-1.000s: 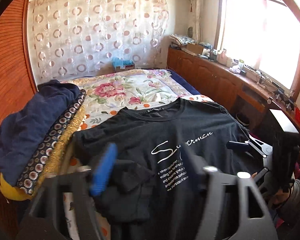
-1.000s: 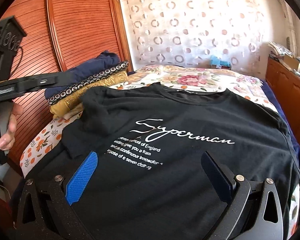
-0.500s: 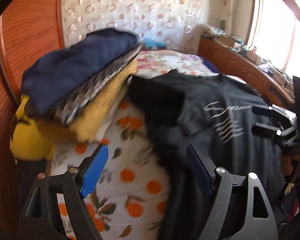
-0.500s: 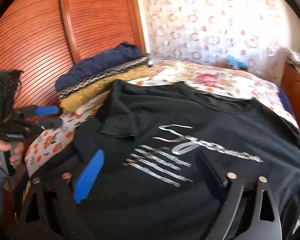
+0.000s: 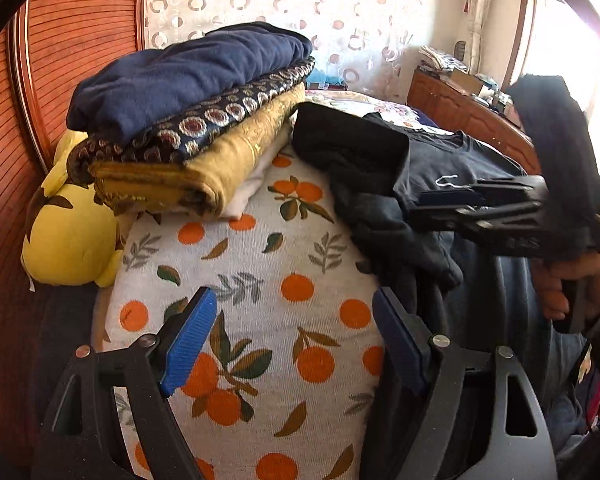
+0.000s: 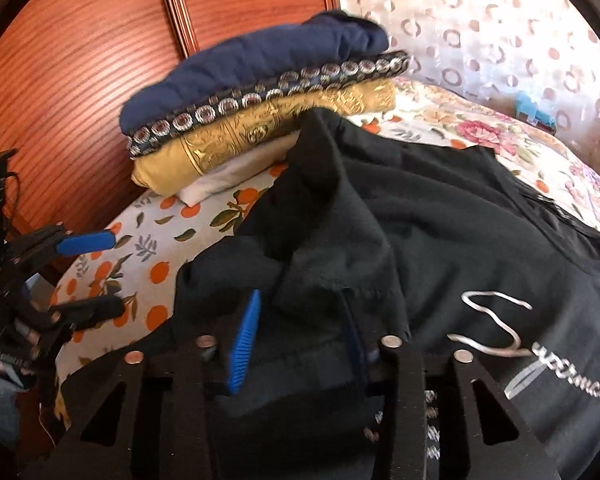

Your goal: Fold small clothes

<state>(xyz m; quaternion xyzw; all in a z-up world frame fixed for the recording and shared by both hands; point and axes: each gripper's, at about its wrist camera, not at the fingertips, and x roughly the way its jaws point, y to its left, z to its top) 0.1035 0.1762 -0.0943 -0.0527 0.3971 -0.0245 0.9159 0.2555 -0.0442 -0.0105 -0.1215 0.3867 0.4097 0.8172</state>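
Observation:
A black T-shirt (image 6: 480, 240) with white "Superman" lettering lies spread on the bed; its left sleeve is folded in over the body. It also shows in the left wrist view (image 5: 380, 184). My left gripper (image 5: 296, 340) is open and empty over the orange-print sheet (image 5: 260, 272), left of the shirt's edge. My right gripper (image 6: 300, 332) has its fingers partly closed around the bunched sleeve fabric near the shirt's left side; it also shows from the side in the left wrist view (image 5: 424, 204), where its fingertips look close together on the shirt.
A stack of folded clothes (image 5: 196, 120), navy on top, patterned and gold below, sits at the bed's left. A yellow plush toy (image 5: 68, 232) lies beside it. A wooden slatted wall (image 6: 100, 60) runs along the left. A wooden cabinet (image 5: 460, 108) stands far right.
My left gripper has swung left off the shirt to the orange-print sheet. My right gripper has moved left and down onto the folded sleeve and narrowed its fingers.

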